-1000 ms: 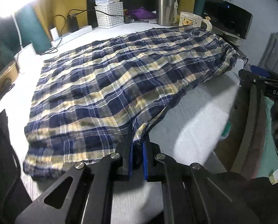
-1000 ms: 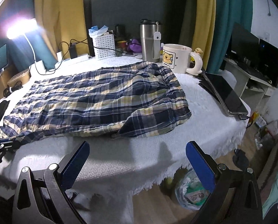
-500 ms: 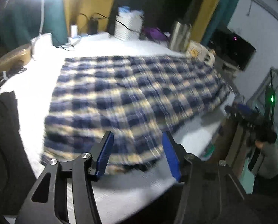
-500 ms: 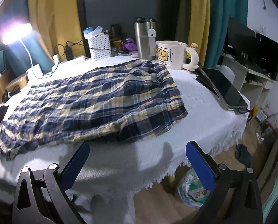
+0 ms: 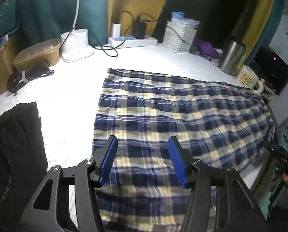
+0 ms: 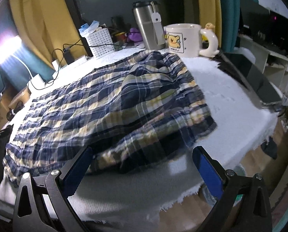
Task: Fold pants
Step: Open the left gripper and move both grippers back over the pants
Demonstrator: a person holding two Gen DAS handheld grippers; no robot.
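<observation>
Blue, yellow and white plaid pants (image 5: pixel 173 116) lie spread flat on the white tablecloth (image 5: pixel 70 100). My left gripper (image 5: pixel 143 141) hovers above the near leg end, open, with its blue pads (image 5: pixel 108 160) apart and nothing between them. In the right wrist view the pants (image 6: pixel 114 100) show a rumpled waist end by the mug. My right gripper (image 6: pixel 143 150) is wide open, low at the table's front edge, just short of the near fold of cloth and not touching it.
A cartoon mug (image 6: pixel 184 38), steel tumbler (image 6: pixel 148 29) and white basket (image 6: pixel 100 41) stand at the back. A dark tablet (image 6: pixel 252 79) lies at the right edge. A power strip (image 5: pixel 132 40), lamp base (image 5: pixel 76 46) and coiled cable (image 5: pixel 27 75) sit back left; black cloth (image 5: pixel 18 145) lies at the left.
My left gripper let go of the pants' edge, opened, and swung over the leg end. My right gripper, open throughout, moved closer to the pants' near fold.
</observation>
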